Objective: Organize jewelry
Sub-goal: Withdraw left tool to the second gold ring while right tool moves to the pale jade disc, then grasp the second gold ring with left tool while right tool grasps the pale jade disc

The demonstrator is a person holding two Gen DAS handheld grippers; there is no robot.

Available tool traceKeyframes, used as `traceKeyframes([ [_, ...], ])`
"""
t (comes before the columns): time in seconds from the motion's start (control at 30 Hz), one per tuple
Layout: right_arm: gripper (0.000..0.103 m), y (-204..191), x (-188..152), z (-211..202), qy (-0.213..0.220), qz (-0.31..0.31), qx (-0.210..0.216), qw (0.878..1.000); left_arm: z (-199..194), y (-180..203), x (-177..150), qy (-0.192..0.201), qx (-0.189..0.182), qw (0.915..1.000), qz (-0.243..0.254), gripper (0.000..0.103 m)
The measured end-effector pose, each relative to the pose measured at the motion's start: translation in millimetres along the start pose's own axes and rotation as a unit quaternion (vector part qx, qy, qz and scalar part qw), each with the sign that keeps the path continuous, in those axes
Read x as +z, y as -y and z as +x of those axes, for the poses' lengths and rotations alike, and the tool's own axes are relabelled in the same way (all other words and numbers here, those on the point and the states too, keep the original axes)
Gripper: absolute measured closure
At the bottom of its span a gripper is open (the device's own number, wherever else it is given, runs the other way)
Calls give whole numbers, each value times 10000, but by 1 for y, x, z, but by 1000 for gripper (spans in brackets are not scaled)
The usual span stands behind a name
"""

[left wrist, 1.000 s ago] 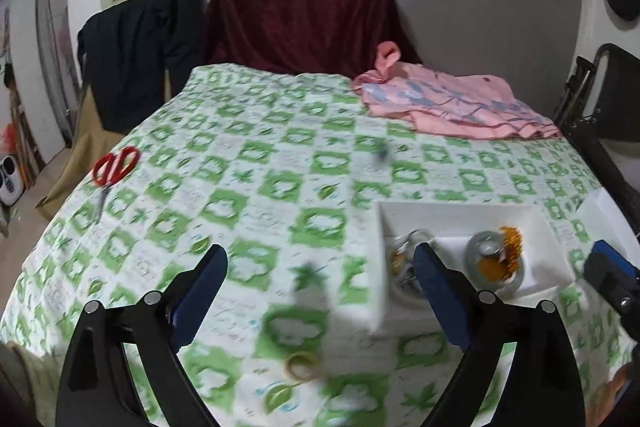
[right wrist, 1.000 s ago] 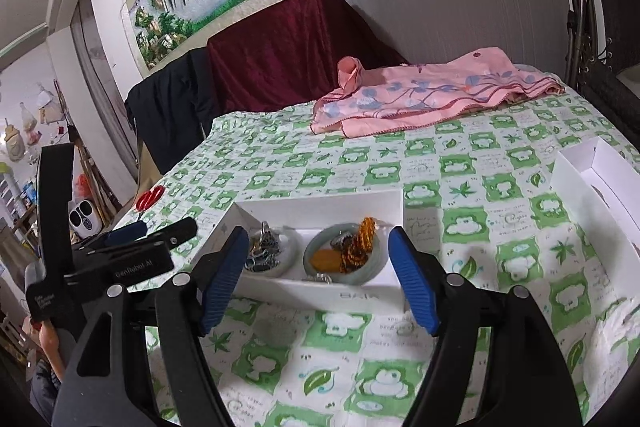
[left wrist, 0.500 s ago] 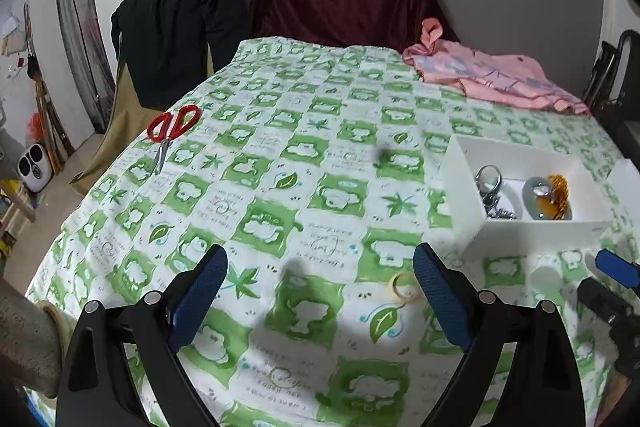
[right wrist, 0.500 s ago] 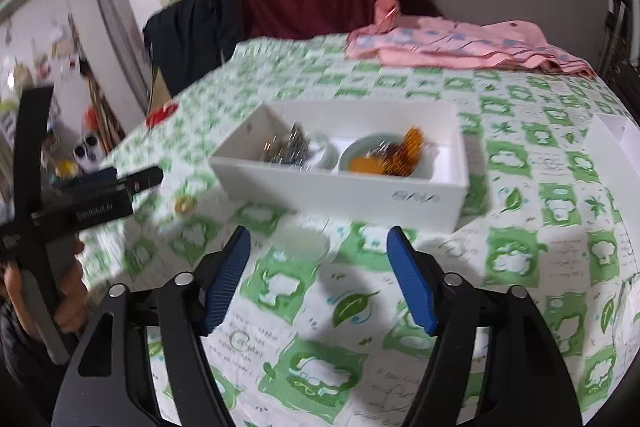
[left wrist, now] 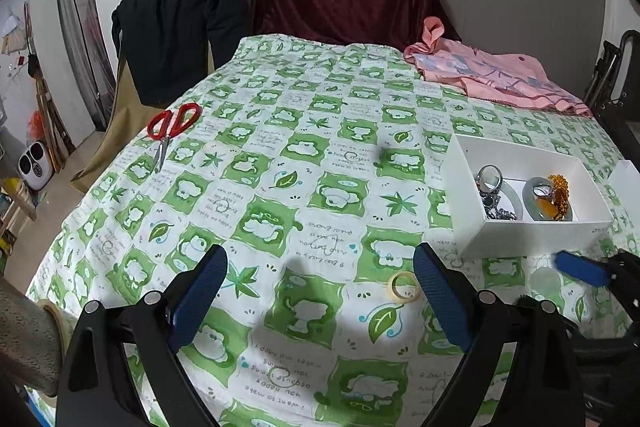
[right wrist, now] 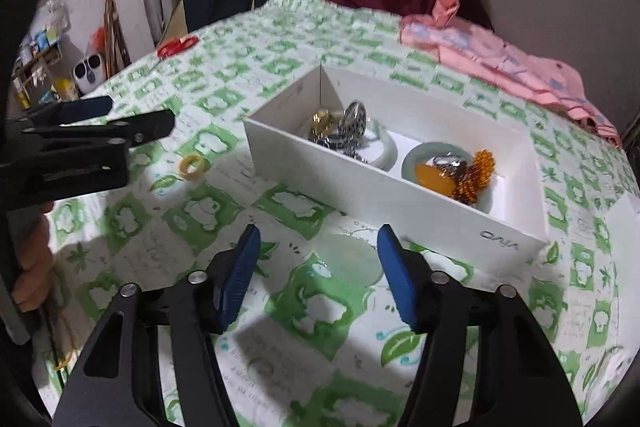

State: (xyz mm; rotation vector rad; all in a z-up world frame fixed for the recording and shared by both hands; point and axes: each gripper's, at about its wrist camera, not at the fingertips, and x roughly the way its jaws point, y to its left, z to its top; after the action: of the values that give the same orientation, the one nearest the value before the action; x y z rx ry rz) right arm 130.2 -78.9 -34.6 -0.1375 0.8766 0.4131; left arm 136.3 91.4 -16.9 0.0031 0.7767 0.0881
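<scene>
Left wrist view: the left gripper [left wrist: 320, 291] hangs spread wide and empty over the green-checked tablecloth [left wrist: 280, 163]. One yellow ring [left wrist: 405, 286] lies on the cloth just inside the right-hand finger, near the camera. To the right stands one white box [left wrist: 472, 187] holding two shallow dishes: the left dish [left wrist: 505, 199] with silvery pieces, the right dish [left wrist: 546, 203] with an amber stone and orange beads. One pair of red scissors [left wrist: 170, 129] lies far left; one pink cloth [left wrist: 492, 77] is at the far right.

Right wrist view: the right gripper [right wrist: 316, 267] points down at one pale green bangle [right wrist: 347, 259] lying flat on the cloth, just in front of the box's near wall. Its jaws are closing with the bangle between them, the pads not yet touching it. The left gripper shows at the left edge, beside the yellow ring.

Risks, as I judge them: the bangle is smooth and lies flat, so the pads may slide over its rim and push it against the box instead of gripping. If the fingertips dig into the soft cloth, they may pinch fabric and drag the box and its dishes.
</scene>
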Motion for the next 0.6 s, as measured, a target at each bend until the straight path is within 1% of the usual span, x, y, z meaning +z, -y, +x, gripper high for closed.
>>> traceKeyframes([
  [0.03,59,4,0,1,-36,93,-42,9999,1,0,0,-26,-16,10000,2,10],
  [0.1,74,10,-3,0,-55,194,-47,9998,2,0,-1,-59,-34,10000,13,10],
  [0.13,85,12,-6,-2,-59,197,-88,9997,3,0,-1,-65,-38,10000,20,10],
  [0.17,91,13,-9,-5,-61,198,-69,9998,3,1,-2,-67,-45,10000,30,10],
  [0.23,94,14,-19,-13,-51,257,-13,9997,3,2,-2,-79,-56,9999,60,10],
  [0.37,94,18,-34,-28,28,453,271,9986,5,5,-3,-104,-78,9998,166,10],
  [0.43,94,18,-34,-29,63,463,283,9985,4,8,-4,-76,-41,9997,231,10],
  [0.5,84,17,-30,-28,97,479,218,9986,4,9,-4,-84,-22,9996,266,10],
  [0.53,74,17,-28,-28,114,470,197,9986,4,9,-4,-92,-9,9996,275,10],
  [0.6,73,15,-22,-24,147,419,56,9990,4,9,-4,-100,-5,9996,271,10],
])
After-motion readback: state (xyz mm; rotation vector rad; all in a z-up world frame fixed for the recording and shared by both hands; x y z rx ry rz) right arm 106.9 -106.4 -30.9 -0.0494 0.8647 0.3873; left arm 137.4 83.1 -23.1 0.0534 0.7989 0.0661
